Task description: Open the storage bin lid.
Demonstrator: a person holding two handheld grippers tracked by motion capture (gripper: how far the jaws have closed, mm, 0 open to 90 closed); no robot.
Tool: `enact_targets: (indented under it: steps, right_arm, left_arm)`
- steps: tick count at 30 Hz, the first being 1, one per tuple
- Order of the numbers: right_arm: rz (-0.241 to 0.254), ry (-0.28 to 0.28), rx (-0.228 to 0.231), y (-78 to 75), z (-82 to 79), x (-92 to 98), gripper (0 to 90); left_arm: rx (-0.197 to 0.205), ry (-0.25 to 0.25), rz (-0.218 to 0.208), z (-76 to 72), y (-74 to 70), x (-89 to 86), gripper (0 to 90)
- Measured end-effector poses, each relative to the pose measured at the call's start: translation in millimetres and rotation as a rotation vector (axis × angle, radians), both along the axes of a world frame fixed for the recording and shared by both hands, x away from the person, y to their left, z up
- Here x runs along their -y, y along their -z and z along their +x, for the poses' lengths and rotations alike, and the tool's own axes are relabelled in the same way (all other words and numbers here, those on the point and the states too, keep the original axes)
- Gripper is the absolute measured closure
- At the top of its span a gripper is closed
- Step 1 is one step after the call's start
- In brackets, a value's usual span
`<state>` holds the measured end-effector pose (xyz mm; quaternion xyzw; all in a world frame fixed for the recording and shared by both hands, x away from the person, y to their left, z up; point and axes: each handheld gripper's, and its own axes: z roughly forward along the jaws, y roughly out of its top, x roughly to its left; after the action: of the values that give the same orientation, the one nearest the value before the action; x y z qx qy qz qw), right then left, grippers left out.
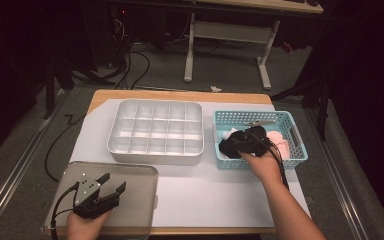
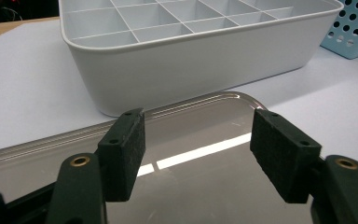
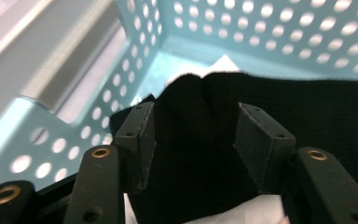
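Note:
A light blue perforated basket (image 1: 294,134) at the right of the table holds a black knitted cloth (image 1: 226,147), a pink cloth (image 1: 281,143) and a white one (image 1: 228,133). My right gripper (image 1: 237,140) reaches down into the basket. In the right gripper view its jaws (image 3: 193,116) stand wide on either side of a raised fold of the black cloth (image 3: 307,107), and I read them as open. My left gripper (image 1: 113,183) hovers open at the front left over a smoky clear lid (image 1: 135,172), with nothing between its pads (image 2: 126,140).
A white divided organiser box (image 1: 155,103) sits mid-table with bare compartments, just behind the lid (image 2: 205,121) in the left gripper view. A white sheet (image 1: 205,195) covers the wooden table. Cables and a desk frame lie on the floor beyond.

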<state>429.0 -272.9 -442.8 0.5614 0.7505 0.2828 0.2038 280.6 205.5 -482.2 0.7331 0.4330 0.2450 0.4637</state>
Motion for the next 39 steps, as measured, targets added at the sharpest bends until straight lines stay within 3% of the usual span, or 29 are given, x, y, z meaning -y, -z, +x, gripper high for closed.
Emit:
enact_targets:
  steps: [4,5,7,8,12,14,15,20,29,36,38,39]
  right_arm:
    - [-0.007,0.045,-0.067,1.2,5.2,2.2,50.1]
    - [-0.017,0.051,-0.110,3.5,8.5,3.2,51.1]
    - [-0.025,0.052,-0.133,5.4,10.2,3.2,51.6]
    - [-0.030,0.054,-0.171,9.6,12.3,2.8,53.4]
    - [-0.023,0.066,-0.201,13.3,15.4,3.7,59.3]
    - [-0.022,0.058,-0.206,12.7,15.1,3.7,72.7]
    - [-0.022,0.058,-0.206,12.7,15.1,3.7,72.7]
    - [-0.012,0.033,-0.167,0.6,7.2,6.8,86.4]
    - [-0.010,-0.004,-0.107,-21.5,-5.1,8.4,86.7]
    - [-0.017,-0.032,-0.049,-38.4,-25.0,4.5,87.0]
    - [-0.030,-0.031,-0.016,-41.8,-32.1,3.5,87.0]
    - [-0.025,-0.030,0.031,-43.3,-40.2,2.7,87.0]
  left_arm:
    - [-0.002,0.002,0.001,0.3,0.8,0.5,36.3]
    - [-0.005,0.004,0.002,0.3,1.7,1.7,36.3]
    - [-0.005,0.005,0.005,0.2,1.8,2.2,36.3]
    - [-0.003,0.005,0.007,0.0,1.9,2.6,36.3]
    - [-0.006,0.004,0.006,0.1,2.1,1.9,36.5]
    - [-0.010,0.005,0.009,0.2,2.3,1.4,36.5]
    - [-0.010,0.006,0.009,0.2,2.5,1.4,36.5]
    - [-0.012,0.007,0.004,0.4,3.3,1.8,36.8]
    - [-0.015,0.014,0.001,0.2,2.9,1.8,36.7]
    - [-0.017,0.015,-0.004,0.3,3.5,2.0,36.7]
    - [-0.017,0.016,-0.004,0.2,3.7,2.3,36.7]
    - [-0.017,0.016,-0.003,0.1,3.8,2.4,36.7]
